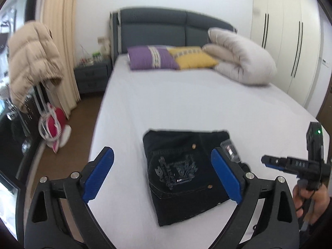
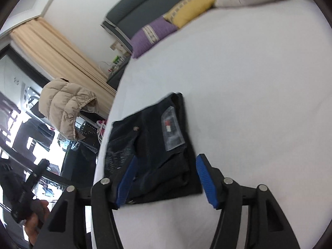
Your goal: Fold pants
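Dark denim pants (image 1: 182,174) lie folded into a compact rectangle on the white bed sheet (image 1: 176,103), with an embroidered back pocket and a clear tag on top. My left gripper (image 1: 164,174) is open and empty, raised above the pants' near left part. My right gripper (image 2: 166,178) is open and empty, hovering over the near edge of the folded pants (image 2: 151,149). The right gripper also shows in the left wrist view (image 1: 269,162), held in a hand at the right.
Purple pillow (image 1: 151,59), yellow pillow (image 1: 193,57) and a rolled grey duvet (image 1: 240,58) lie at the headboard. A beige puffer jacket (image 1: 33,62) hangs at the left, beside a nightstand (image 1: 91,76). Wardrobe doors (image 1: 286,41) stand at the right.
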`<control>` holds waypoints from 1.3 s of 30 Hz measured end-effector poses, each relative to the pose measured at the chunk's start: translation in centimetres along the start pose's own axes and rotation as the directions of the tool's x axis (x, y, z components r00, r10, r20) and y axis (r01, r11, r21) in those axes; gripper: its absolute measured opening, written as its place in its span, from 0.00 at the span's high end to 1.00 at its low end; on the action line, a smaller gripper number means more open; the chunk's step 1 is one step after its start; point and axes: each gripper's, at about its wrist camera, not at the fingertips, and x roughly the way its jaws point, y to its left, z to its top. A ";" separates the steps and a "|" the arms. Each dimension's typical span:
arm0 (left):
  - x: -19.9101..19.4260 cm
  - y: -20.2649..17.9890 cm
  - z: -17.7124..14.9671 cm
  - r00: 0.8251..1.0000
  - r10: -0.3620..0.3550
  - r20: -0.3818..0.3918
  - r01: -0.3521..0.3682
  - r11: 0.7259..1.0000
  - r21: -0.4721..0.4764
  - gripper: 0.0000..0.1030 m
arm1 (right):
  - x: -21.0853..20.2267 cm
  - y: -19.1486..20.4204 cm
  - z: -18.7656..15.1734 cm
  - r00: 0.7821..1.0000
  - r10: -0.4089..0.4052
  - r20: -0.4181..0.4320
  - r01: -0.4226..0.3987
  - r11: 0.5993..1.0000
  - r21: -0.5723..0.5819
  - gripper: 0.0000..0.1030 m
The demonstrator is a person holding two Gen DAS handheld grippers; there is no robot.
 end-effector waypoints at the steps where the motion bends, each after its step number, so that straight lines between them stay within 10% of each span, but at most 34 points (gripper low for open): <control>1: -1.3 -0.2 0.3 1.000 0.008 0.019 -0.008 1.000 0.000 0.05 | -1.0 0.8 -0.1 1.000 -0.001 0.016 0.002 1.000 -0.019 0.39; 10: -16.9 -1.9 2.1 0.946 0.166 0.277 -0.164 0.986 -0.031 0.00 | -12.5 9.3 -1.9 0.964 -0.021 0.265 0.079 0.975 -0.210 0.17; 17: -24.7 -3.2 2.0 0.934 0.213 0.288 -0.213 0.976 -0.032 0.00 | -23.2 15.3 -4.1 0.830 0.017 0.558 0.170 0.944 -0.282 0.00; 24: -28.0 -3.8 -1.2 0.970 0.174 0.168 -0.160 0.983 -0.094 0.00 | -28.2 19.0 -6.2 0.741 -0.012 0.671 0.286 0.910 -0.300 0.00; 39: -16.9 -3.3 -8.8 0.975 0.161 -0.156 -0.181 0.976 -0.120 0.00 | -16.4 17.2 -9.9 0.912 -0.258 0.319 0.349 0.896 -0.273 0.00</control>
